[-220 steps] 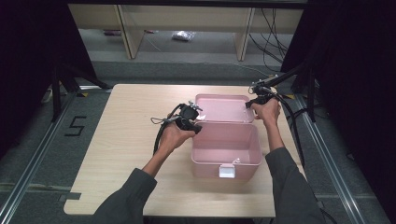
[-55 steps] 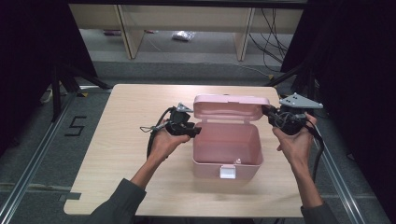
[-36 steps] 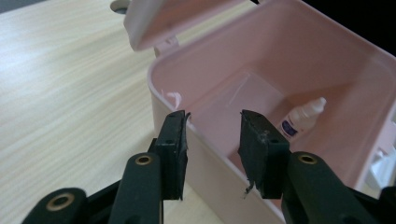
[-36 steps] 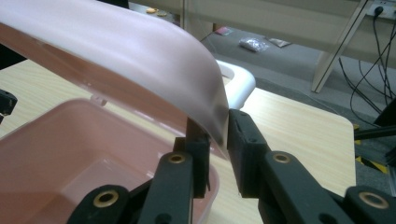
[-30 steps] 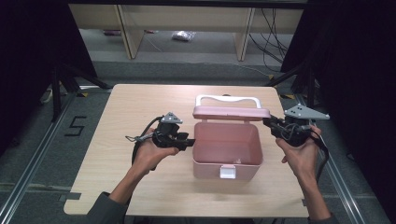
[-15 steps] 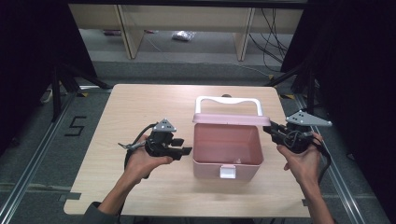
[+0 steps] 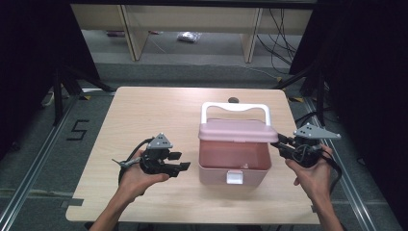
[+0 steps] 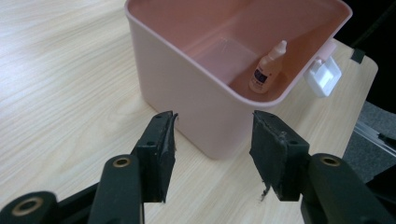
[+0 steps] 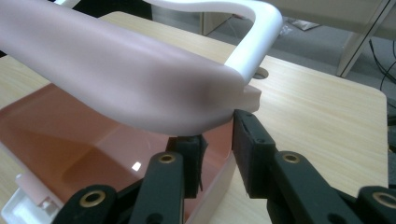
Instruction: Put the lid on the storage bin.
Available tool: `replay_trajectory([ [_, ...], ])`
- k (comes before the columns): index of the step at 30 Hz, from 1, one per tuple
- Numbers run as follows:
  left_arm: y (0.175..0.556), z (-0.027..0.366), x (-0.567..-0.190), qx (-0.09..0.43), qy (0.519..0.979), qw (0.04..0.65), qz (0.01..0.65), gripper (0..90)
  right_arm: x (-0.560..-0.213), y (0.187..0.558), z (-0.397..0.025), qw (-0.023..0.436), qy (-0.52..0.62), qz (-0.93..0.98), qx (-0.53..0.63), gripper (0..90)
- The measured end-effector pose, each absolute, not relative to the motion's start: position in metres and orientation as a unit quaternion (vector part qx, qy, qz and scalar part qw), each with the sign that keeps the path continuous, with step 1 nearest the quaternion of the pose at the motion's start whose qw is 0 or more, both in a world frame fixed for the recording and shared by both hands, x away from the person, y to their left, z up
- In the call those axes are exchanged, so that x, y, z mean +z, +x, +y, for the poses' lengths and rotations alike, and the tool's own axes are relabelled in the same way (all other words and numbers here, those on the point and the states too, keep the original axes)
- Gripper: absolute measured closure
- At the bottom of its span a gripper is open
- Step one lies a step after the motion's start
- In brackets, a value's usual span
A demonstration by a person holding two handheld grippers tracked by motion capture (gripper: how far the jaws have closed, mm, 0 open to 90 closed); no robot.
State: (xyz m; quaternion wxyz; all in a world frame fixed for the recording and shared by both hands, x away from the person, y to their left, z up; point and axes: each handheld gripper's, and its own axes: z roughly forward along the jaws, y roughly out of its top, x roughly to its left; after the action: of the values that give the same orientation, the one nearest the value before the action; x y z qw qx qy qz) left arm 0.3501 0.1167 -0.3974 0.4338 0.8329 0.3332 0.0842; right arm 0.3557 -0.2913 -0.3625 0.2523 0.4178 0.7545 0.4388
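Pink box centre-right of high view, lid half lowered. Right gripper at lid's right corner, jaws narrowly apart around box wall. Left gripper lower left, jaws apart, empty. Small bottle inside box.

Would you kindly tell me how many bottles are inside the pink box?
1. A small dropper bottle stands on the floor of the pink box, near the latch-side wall. The lid may hide others.
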Motion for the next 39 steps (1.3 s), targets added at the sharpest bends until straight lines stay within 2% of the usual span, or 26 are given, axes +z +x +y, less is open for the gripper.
replay_trajectory([
  [9,0.342,0.122,-0.41,0.086,0.836,0.422,0.339,47.2,-0.37,0.345,-0.293,0.22,0.429,0.759,0.438,70.2],
  [13,0.338,0.124,-0.413,0.082,0.843,0.416,0.331,46.0,-0.373,0.343,-0.295,0.229,0.41,0.768,0.435,70.2],
  [17,0.334,0.125,-0.416,0.08,0.845,0.412,0.33,44.6,-0.375,0.338,-0.295,0.216,0.413,0.768,0.439,70.4],
  [25,0.33,0.129,-0.422,0.081,0.846,0.406,0.337,44.1,-0.375,0.332,-0.296,0.215,0.398,0.779,0.434,78.7],
  [39,0.32,0.13,-0.429,0.071,0.856,0.399,0.322,43.5,-0.381,0.321,-0.296,0.196,0.401,0.784,0.432,83.7],
])
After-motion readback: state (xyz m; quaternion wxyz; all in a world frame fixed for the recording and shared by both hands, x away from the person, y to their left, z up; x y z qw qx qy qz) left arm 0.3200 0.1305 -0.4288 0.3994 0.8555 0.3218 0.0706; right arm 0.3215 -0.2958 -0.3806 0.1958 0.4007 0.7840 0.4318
